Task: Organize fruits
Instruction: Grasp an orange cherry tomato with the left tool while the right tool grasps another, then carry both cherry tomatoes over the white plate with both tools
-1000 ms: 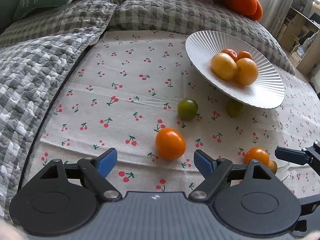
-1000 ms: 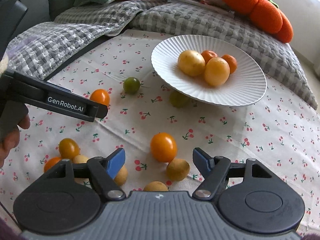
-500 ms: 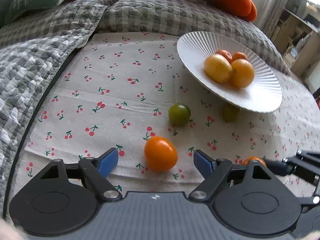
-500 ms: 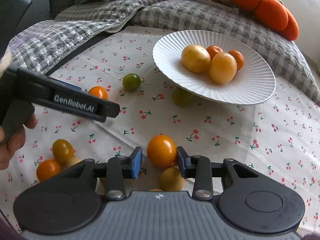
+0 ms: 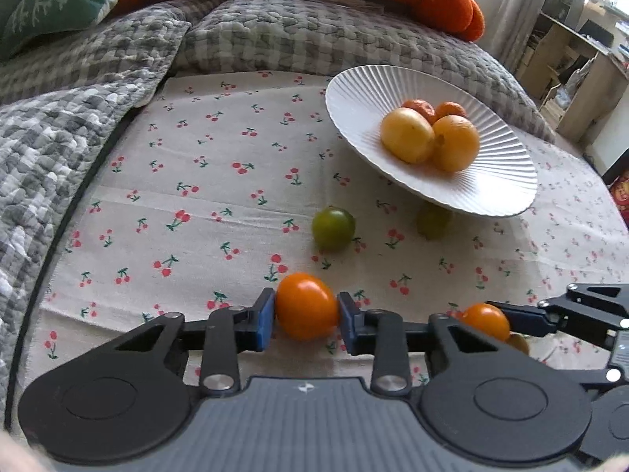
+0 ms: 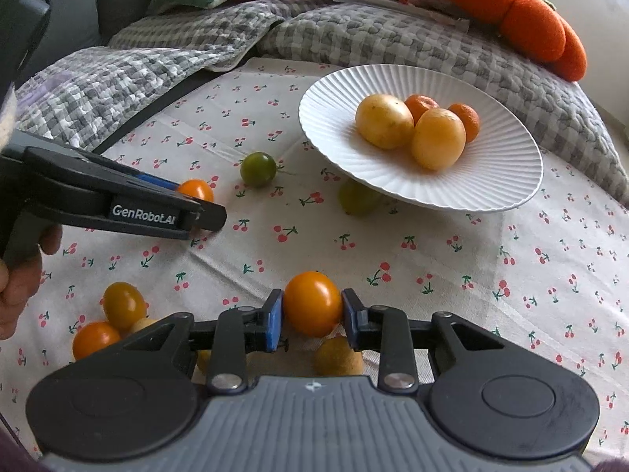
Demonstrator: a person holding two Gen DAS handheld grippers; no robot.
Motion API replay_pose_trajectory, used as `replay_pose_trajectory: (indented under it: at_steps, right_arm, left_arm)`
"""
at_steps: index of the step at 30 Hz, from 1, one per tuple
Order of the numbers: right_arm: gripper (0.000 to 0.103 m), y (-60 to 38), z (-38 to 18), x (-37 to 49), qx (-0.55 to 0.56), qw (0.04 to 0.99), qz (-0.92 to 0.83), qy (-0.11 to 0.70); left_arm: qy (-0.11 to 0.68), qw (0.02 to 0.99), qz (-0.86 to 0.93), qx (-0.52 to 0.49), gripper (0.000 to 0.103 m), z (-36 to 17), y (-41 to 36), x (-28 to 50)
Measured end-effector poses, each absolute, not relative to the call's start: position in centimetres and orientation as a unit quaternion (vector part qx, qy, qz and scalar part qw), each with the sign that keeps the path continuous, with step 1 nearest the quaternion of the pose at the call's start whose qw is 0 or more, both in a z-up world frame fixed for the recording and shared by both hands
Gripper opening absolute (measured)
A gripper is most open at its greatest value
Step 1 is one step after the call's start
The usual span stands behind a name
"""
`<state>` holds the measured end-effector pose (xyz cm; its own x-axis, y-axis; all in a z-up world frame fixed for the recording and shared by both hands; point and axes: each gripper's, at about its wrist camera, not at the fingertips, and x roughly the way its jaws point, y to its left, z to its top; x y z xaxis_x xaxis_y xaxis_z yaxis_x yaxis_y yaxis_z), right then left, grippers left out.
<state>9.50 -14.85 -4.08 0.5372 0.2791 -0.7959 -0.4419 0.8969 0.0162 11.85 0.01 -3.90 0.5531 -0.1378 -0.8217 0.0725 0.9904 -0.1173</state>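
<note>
Left jaws: the left gripper (image 5: 306,306) has just been closing; its blue pads (image 5: 264,316) now press both sides of an orange tomato (image 5: 306,305), low centre of the left view.
Right jaws: the right gripper (image 6: 312,306) has just been closing too; it pinches a second tomato (image 6: 312,302) across its widest part, low centre of the right view.
Handling: both fruits look light, smooth and thin-skinned, so I judge they could slip or split under a hard squeeze; a gentle hold at the middle, as here, suits them.
Under the right jaws: a dull yellow fruit (image 6: 339,358) lies just behind the held tomato.
Loose fruit: a green tomato (image 5: 333,228) sits mid-frame on the cloth (image 5: 196,204); another green one (image 5: 434,220) is partly under the plate rim; a small cluster (image 6: 114,320) lies lower left of the right view.
Plate: the white plate (image 5: 354,90), upper right, holds four fruits, with room beside them.
Risk: tomatoes may roll on the ribbed plate.
</note>
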Motion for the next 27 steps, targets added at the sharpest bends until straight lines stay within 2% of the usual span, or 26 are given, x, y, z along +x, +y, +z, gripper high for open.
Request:
replay_pose_trajectory:
  at_steps: [27]
  right_arm:
    - [0.028,-16.7,-1.2,9.3,-0.011,0.896,0.186,0.402]
  left_arm:
    - [0.437,0.892,-0.080,-0.081,0.022,-0.8,-0.3,11.1]
